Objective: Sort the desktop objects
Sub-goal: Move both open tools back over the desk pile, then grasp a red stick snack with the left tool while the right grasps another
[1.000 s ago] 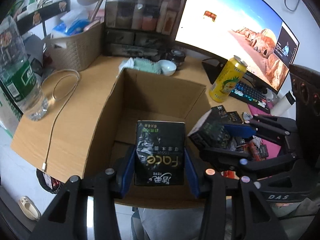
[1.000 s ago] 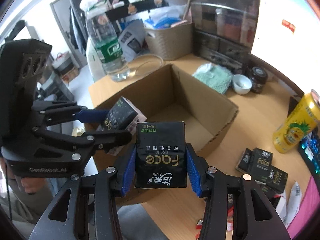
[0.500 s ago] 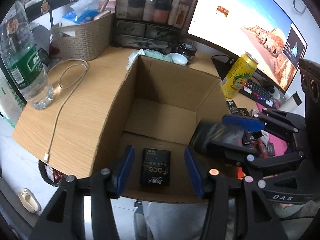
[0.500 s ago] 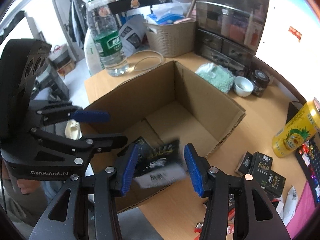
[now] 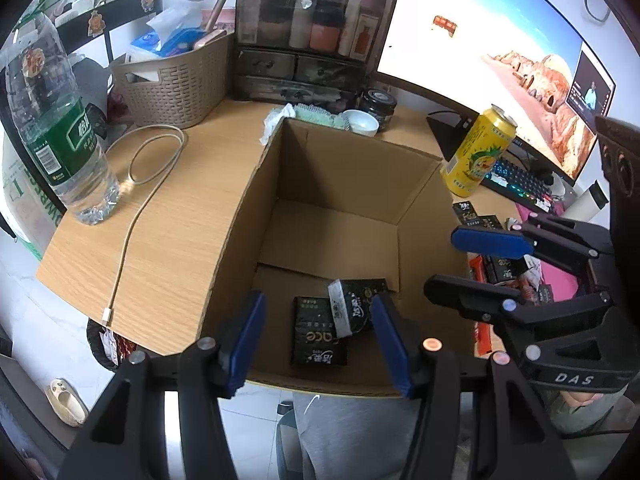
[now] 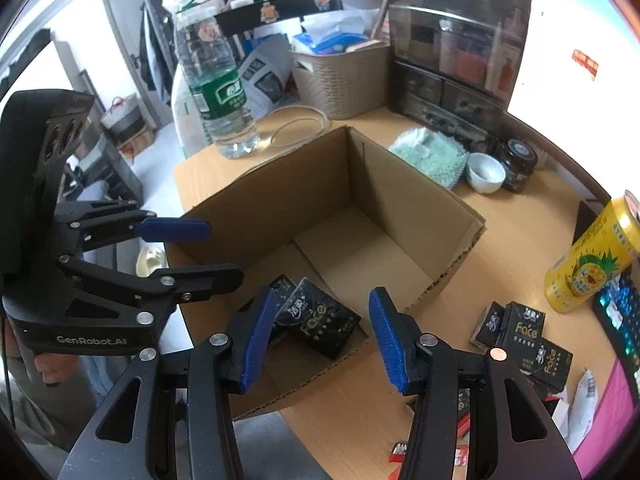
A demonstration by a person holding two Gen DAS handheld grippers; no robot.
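An open cardboard box (image 5: 248, 208) (image 6: 420, 196) stands on the wooden desk. Two black Face tissue packs lie on its floor at the near end, one flat (image 5: 318, 336) and one leaning on it (image 5: 352, 308); they also show in the right wrist view (image 6: 320, 320). My left gripper (image 5: 320, 336) is open and empty above the box's near edge. My right gripper (image 6: 320, 332) is open and empty above the box's near right corner; it shows in the left wrist view (image 5: 468, 260). Several more black tissue packs (image 6: 524, 340) lie on the desk right of the box.
A yellow can (image 5: 476, 152) (image 6: 592, 260) stands right of the box by the keyboard (image 5: 520, 180). A water bottle (image 5: 60, 144) and a looped cable (image 5: 152, 160) are to the left. A woven basket (image 5: 176, 80), drawer organiser (image 5: 304, 40), small white bowl (image 5: 360, 122) and monitor (image 5: 480, 40) stand behind.
Both grippers opened and dropped their tissue packs into the box, the left one first, then the right. The packs now rest on the box floor.
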